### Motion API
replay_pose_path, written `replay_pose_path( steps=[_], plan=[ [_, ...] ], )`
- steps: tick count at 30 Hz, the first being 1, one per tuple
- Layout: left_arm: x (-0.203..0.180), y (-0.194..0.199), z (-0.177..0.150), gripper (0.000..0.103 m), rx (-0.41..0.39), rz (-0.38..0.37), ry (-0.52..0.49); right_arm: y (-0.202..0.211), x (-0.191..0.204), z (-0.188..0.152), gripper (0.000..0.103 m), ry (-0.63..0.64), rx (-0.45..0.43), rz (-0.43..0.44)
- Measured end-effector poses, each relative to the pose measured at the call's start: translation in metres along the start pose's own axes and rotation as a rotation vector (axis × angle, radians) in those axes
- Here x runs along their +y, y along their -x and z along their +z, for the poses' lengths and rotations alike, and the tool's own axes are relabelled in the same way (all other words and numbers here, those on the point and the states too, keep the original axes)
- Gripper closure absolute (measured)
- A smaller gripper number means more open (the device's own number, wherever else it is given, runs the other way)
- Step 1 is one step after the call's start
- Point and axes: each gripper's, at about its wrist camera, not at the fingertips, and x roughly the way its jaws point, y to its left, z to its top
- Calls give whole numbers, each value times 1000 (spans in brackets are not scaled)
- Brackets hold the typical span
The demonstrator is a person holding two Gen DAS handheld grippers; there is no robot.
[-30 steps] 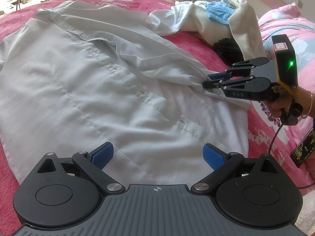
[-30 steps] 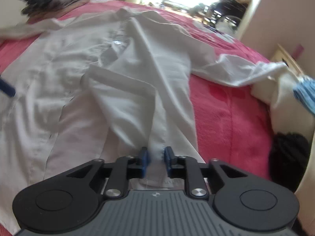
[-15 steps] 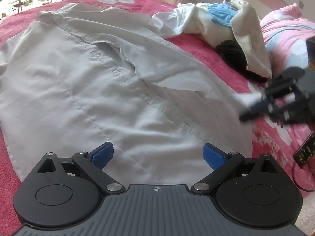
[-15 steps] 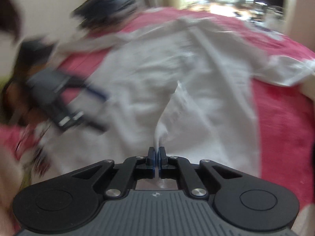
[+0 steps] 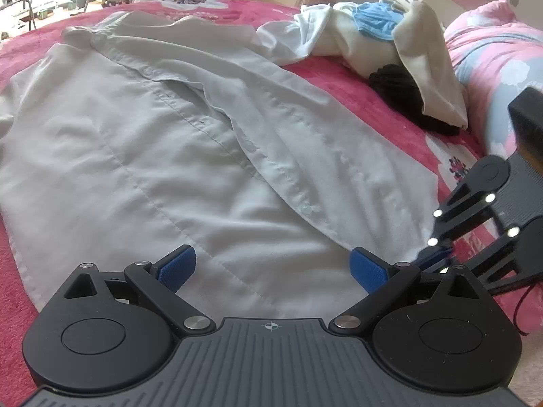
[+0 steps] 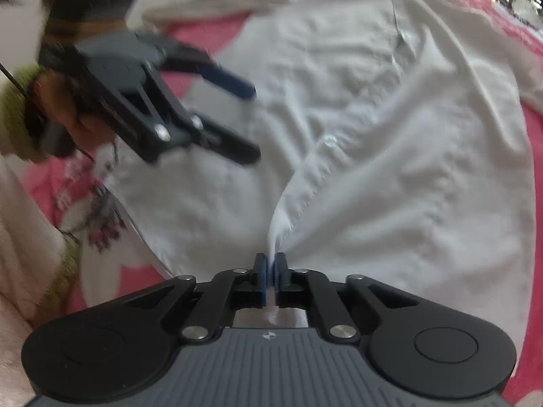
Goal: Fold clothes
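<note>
Nearest the left wrist camera, the left claw (image 5: 273, 266) hangs low over the hem end of the shirt (image 5: 190, 142), its blue ribbed pads spread wide apart with nothing between them. The shirt is a white, thin, lightly creased button-up lying flat on the pink bed (image 5: 342, 74); its long axis runs from the hem near this camera away to the collar at the far left, the button placket slanting across the middle. Just right of the left claw, the right claw (image 5: 436, 257) reaches in from the right edge, tips at the shirt's near right corner. From the right wrist view, the right claw (image 6: 270, 278) is pressed together on a bunched ridge of the shirt (image 6: 390, 156) by the placket, the cloth rising in a taut pleat from the pads. The left claw (image 6: 253, 122), blurred, hovers spread above the fabric, held by a hand at the left. Farther off, a heap of pale, blue and black clothes (image 5: 397, 44) lies by a pink floral pillow (image 5: 499, 54).
</note>
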Motion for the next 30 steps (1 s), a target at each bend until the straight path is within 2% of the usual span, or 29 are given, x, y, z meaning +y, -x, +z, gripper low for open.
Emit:
replay_pose_path(
  steps=[3, 4, 5, 7, 8, 11, 13, 17, 21, 23, 24, 27, 29, 30],
  plan=[
    [-1, -1, 2, 5, -8, 1, -8, 6, -4, -1, 74, -45, -11, 39],
    [-1, 0, 2, 5, -16, 1, -12, 15, -7, 0, 64, -51, -28, 76],
    [-1, 1, 2, 5, -25, 1, -15, 25, -11, 2, 61, -54, -46, 113],
    [-3, 2, 4, 5, -44, 2, -23, 47, -25, 8, 61, -53, -89, 181],
    [-6, 3, 5, 5, -56, 0, -32, 58, -38, 14, 61, -70, -128, 180],
    [-17, 2, 6, 5, -80, -27, -85, 80, -80, 40, 61, -161, -266, 93],
    [-27, -2, 5, 6, -86, -45, -129, 77, -99, 67, 61, -192, -326, 10],
    [-48, -12, -4, 8, -92, -56, -231, 38, -99, 131, 64, -60, -375, -169],
    [-58, -20, -12, 11, -72, -68, -267, -21, -83, 177, 66, 113, -336, -290],
    [-58, -23, -14, 13, -59, -87, -254, -49, -81, 189, 77, 183, -291, -335],
    [-58, -24, -15, 15, -51, -98, -248, -61, -80, 194, 78, 208, -269, -359],
    [-59, -28, -18, 19, -31, -123, -245, -79, -85, 202, 81, 226, -237, -402],
    [-60, -29, -20, 19, -21, -139, -247, -85, -91, 204, 96, 219, -228, -411],
    [-61, -30, -21, 20, -19, -147, -247, -87, -93, 205, 98, 214, -227, -412]
  ],
)
